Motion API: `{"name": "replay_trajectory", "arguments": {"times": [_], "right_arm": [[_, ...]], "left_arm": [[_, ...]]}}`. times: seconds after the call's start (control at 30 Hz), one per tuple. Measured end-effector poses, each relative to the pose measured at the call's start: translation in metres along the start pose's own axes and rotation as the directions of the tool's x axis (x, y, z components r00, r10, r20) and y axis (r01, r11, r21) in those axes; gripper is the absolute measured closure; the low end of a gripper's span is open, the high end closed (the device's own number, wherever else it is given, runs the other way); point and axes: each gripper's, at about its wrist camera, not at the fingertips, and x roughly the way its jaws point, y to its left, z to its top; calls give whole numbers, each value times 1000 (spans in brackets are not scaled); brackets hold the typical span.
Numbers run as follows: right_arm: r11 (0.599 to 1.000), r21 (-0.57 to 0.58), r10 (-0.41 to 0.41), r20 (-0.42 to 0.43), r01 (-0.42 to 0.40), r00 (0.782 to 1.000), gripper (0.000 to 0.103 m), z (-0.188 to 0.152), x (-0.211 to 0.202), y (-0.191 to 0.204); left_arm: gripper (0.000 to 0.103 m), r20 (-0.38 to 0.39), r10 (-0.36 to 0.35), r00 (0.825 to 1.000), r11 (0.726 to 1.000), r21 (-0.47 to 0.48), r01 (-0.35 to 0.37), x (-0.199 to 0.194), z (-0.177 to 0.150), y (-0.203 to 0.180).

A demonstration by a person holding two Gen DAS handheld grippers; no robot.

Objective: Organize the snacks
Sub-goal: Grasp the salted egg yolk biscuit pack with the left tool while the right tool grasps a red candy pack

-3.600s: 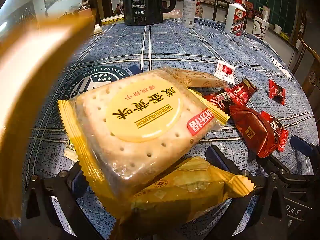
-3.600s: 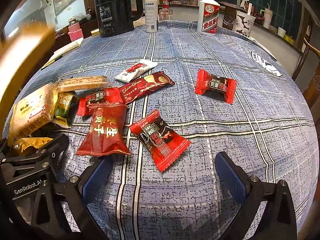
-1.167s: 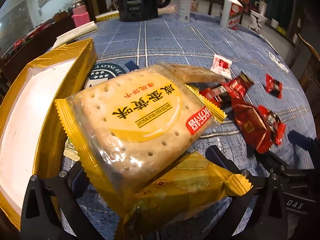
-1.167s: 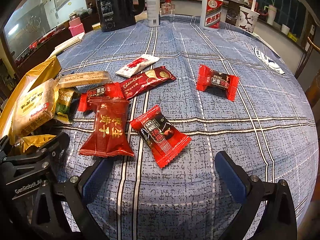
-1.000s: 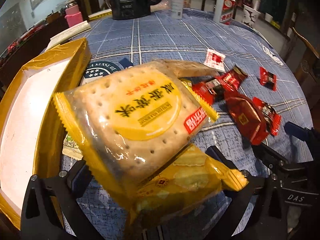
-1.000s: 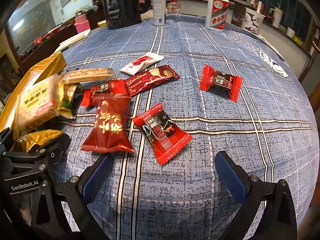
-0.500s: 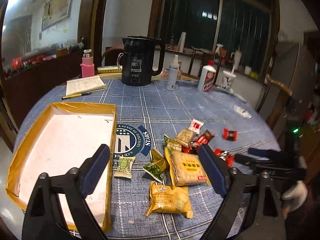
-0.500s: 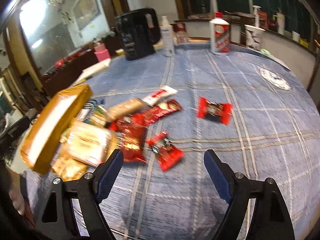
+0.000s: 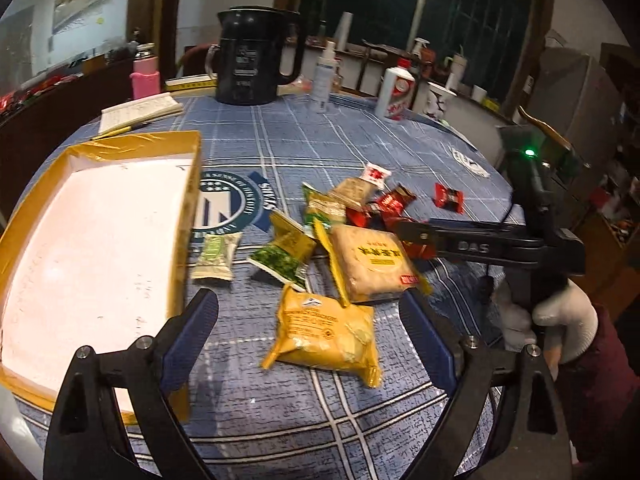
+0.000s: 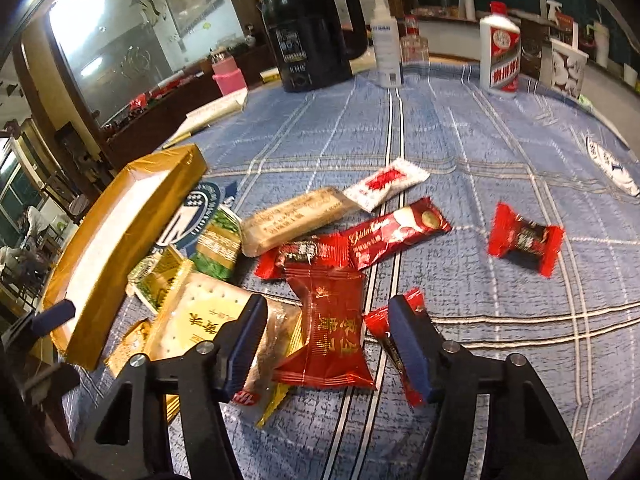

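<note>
A gold-sided tray (image 9: 96, 248) lies on the blue checked tablecloth (image 9: 304, 140). Just right of the tray the snacks (image 9: 344, 240) lie heaped. The left gripper (image 9: 312, 336) hangs spread wide above a yellow cracker packet (image 9: 326, 330). The right gripper (image 10: 328, 340), jaws apart, straddles a red packet (image 10: 332, 328) further right of the tray.

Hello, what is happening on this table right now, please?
A person with a gripper in each hand is sorting snacks on a blue tablecloth. The gold tray at the left holds no snacks yet. The left gripper is open and empty above the yellow cracker pack. The right gripper is open, with its fingers on either side of the big red packet. The other snacks lie loose on the cloth beside the tray.
</note>
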Motion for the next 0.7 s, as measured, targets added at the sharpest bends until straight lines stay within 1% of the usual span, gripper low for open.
{"name": "replay_trajectory", "arguments": {"times": [0.03,0.13,0.17,0.2,0.23,0.27,0.37,0.43,0.5,0.6,0.63,0.7], "right_arm": [[1000,-2,-2,-7,2,1000,46,-1,3,0],[1000,11,10,-7,-10,1000,47,-2,3,-3],[1000,12,17,-9,-17,1000,49,-2,3,-4],[1000,13,28,-15,-28,999,53,-3,4,-5],[999,22,43,-26,-42,999,68,-3,5,-7],[998,35,52,-26,-51,998,71,-5,5,-9],[995,62,80,-16,-79,997,73,-7,1,-14],[992,79,95,1,-95,995,73,-10,-3,-16],[990,97,104,32,-106,994,73,-13,-12,-20],[983,132,121,77,-131,990,73,-16,-27,-29],[980,143,128,94,-141,987,73,-18,-34,-33],[974,163,140,115,-158,983,73,-20,-44,-41]], "left_arm": [[10,2,-4,1000,1000,6,4,0,0,-1],[10,7,-26,1000,999,29,26,-1,1,-7],[10,7,-26,1000,999,35,26,-1,1,-8],[10,6,-27,1000,999,38,26,0,1,-9],[10,3,-27,1000,999,40,27,1,3,-9],[10,-2,-27,1000,999,42,27,2,4,-10],[10,-15,-34,999,998,51,35,8,8,-14],[10,-21,-34,999,997,74,35,12,11,-19],[10,-31,-30,999,992,123,34,17,17,-29],[10,-48,-31,998,975,218,41,32,32,-46],[10,-64,-41,997,965,254,56,41,40,-53],[10,-114,-81,990,950,292,111,57,50,-61]]}}
